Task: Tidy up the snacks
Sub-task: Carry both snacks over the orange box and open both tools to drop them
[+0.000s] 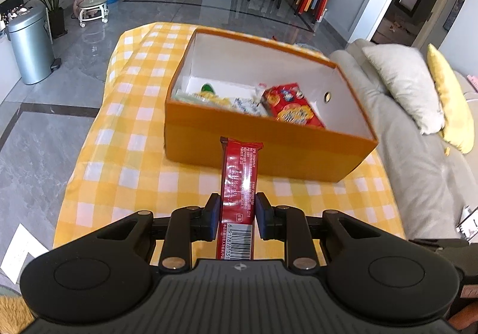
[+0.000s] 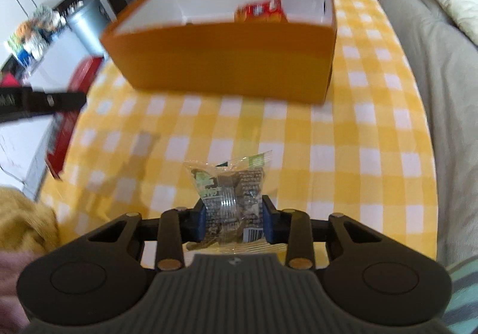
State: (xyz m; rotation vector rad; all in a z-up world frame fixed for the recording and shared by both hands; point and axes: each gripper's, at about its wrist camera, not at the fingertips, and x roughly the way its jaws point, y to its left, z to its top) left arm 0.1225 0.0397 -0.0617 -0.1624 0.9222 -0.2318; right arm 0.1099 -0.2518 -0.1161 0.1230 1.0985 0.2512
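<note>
Checked cloth (image 1: 125, 155); both fingers apparently pinch snacks.

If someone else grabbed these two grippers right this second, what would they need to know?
Left gripper: shut on a long red bar, held short of the orange box.
Right gripper: shut on a clear packet, above the checked cloth, box ahead.
Done: the box already holds a red pack and a few other snacks.
Left: drop the bar and the packet into the box. No other loose snacks show on the cloth in these views.
</note>
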